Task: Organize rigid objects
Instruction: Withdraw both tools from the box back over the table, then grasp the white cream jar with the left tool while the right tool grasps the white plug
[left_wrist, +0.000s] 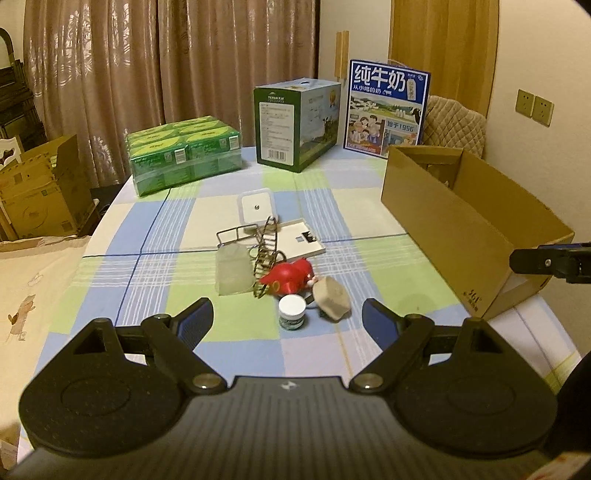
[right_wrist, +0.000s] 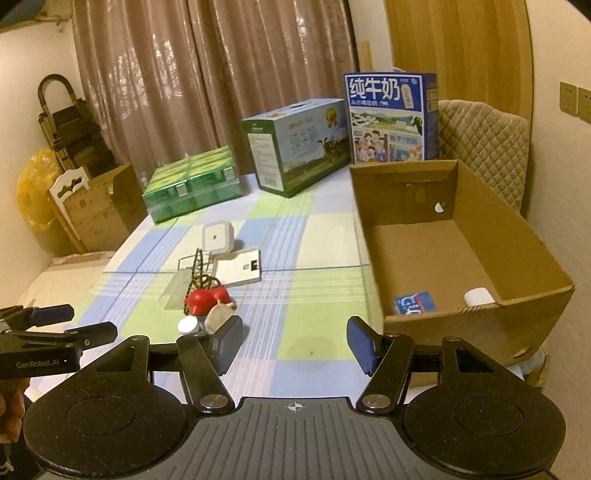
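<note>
Clutter on a checked table, both grippers empty.
Left wrist view: left gripper (left_wrist: 288, 317) jaws apart near the white-lidded jar (left_wrist: 291, 310) and red toy (left_wrist: 290, 279). Right wrist view: right gripper (right_wrist: 293, 341) jaws apart, cardboard box (right_wrist: 476, 321) right.

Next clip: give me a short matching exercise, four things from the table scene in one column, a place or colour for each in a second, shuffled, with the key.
Things:
1. blue card
2. small jar
3. toy
4. green cartons

Descriptions:
A. red
B. inside the cardboard box
C. white lid, nearest the left gripper
D. far left of the table

Pairs: 1-B, 2-C, 3-A, 4-D
</note>
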